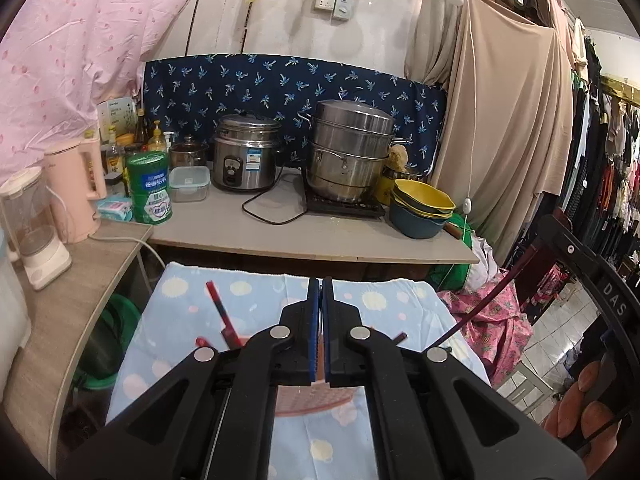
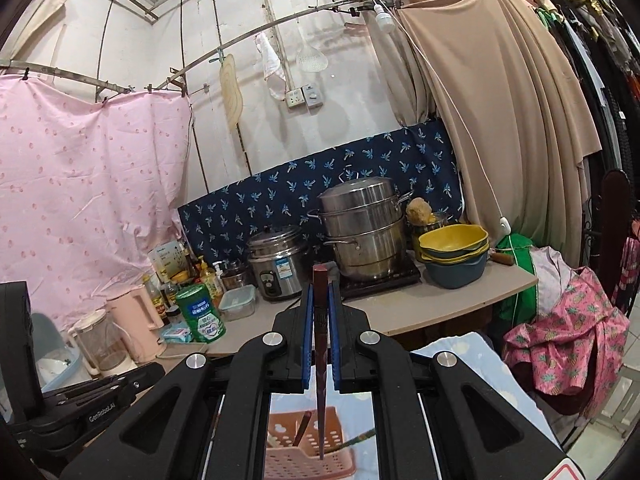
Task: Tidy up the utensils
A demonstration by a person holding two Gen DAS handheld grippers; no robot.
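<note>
The right gripper pinched a dark reddish chopstick between its blue pads, and the stick hung close to upright, its blunt end standing above the fingertips and its thin tip pointing down. Directly under that tip sat the pink slotted basket on the blue dotted cloth, so the stick's long axis already ran nearly straight toward the basket's open mouth; the tip appeared to hover at or just above the rim, though the view could not settle whether it had entered. Another utensil handle leaned inside the basket already, and a further one poked out to the right side. The coming move seemed to turn on a straight drop along the stick's own length, with little sideways correction needed. The left gripper had its pads pressed together on nothing, held above the same cloth, with the basket mostly hidden beneath its body. A red-handled utensil stuck up just left of it. The right gripper was plainly the one placed to finish this piece.
</note>
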